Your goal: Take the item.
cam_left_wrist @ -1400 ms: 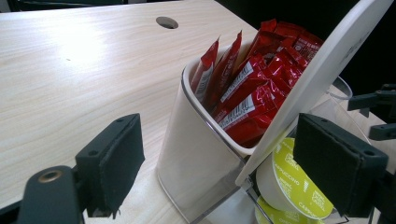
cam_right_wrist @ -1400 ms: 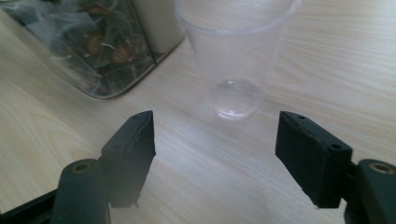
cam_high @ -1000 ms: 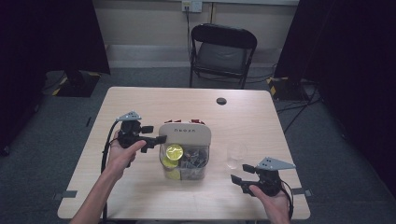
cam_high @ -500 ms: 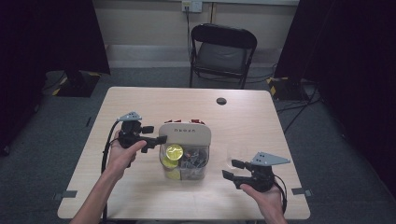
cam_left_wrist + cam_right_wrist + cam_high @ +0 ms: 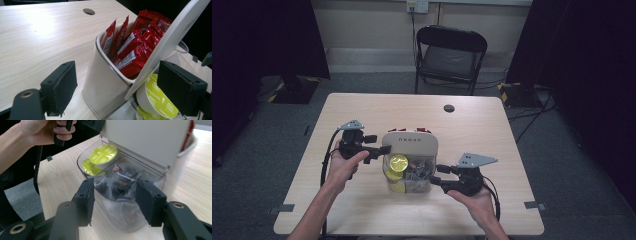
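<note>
A clear plastic organiser box with a white hinged lid [image 5: 409,145] stands at the middle of the pale wooden table [image 5: 362,107]. The left gripper [image 5: 382,149] sits at the box's left side, its jaws partly apart around the edge of the raised lid; whether the pads press on it I cannot tell. Just under the lid lie yellow-green coffee capsules [image 5: 398,162], beside dark pods in clear wrappers [image 5: 117,182]. Red sachets [image 5: 132,47] stand in the white rear compartment. The right gripper [image 5: 437,175] hovers at the box's right side, its jaws having just been closing, with nothing between them.
</note>
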`<state>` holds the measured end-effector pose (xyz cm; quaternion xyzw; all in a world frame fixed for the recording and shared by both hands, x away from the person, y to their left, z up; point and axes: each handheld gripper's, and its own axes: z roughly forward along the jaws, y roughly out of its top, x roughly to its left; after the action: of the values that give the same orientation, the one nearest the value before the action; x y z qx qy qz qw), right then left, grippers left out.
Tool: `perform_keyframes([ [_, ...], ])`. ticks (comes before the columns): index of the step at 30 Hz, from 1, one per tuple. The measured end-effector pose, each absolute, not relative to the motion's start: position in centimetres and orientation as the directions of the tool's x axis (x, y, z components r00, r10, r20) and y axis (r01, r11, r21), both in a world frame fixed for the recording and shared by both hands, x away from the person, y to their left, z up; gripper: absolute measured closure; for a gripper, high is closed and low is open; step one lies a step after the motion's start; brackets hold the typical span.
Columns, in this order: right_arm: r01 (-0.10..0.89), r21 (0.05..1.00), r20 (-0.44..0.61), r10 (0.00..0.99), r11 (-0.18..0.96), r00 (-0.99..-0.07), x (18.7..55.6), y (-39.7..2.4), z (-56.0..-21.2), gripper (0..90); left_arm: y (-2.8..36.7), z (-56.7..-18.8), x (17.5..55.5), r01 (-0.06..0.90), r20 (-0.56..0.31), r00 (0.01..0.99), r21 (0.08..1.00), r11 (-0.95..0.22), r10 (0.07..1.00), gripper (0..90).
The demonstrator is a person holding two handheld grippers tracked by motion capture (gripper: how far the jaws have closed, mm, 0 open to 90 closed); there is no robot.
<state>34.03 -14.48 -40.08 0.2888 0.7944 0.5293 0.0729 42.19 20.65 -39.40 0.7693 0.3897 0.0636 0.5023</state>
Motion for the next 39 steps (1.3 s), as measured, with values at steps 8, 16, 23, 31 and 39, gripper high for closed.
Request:
perform_keyframes([
  [8, 0.391, 0.877, 0.211, 0.506, 0.279, -0.836, 35.8, -12.1, -40.2, 54.7, 20.6, -39.4, 42.2, 0.54, -0.29, 0.685, 0.818, -0.198, 0.668, 16.1],
  [16, 0.389, 0.876, 0.211, 0.498, 0.286, -0.841, 37.2, -10.6, -40.0, 58.5, 20.8, -39.3, 42.2, 0.538, -0.293, 0.687, 0.82, -0.194, 0.665, 16.3],
  [23, 0.394, 0.868, 0.212, 0.493, 0.303, -0.844, 38.1, -9.8, -40.1, 62.5, 20.8, -39.3, 42.1, 0.542, -0.304, 0.682, 0.821, -0.181, 0.665, 16.5],
  [31, 0.402, 0.859, 0.208, 0.502, 0.317, -0.84, 38.5, -9.6, -40.7, 63.9, 20.7, -39.3, 42.1, 0.542, -0.302, 0.68, 0.82, -0.181, 0.668, 17.0],
  [39, 0.41, 0.836, 0.187, 0.513, 0.365, -0.838, 38.6, -9.2, -41.3, 64.3, 20.7, -39.3, 42.1, 0.543, -0.301, 0.681, 0.819, -0.184, 0.667, 16.9],
])
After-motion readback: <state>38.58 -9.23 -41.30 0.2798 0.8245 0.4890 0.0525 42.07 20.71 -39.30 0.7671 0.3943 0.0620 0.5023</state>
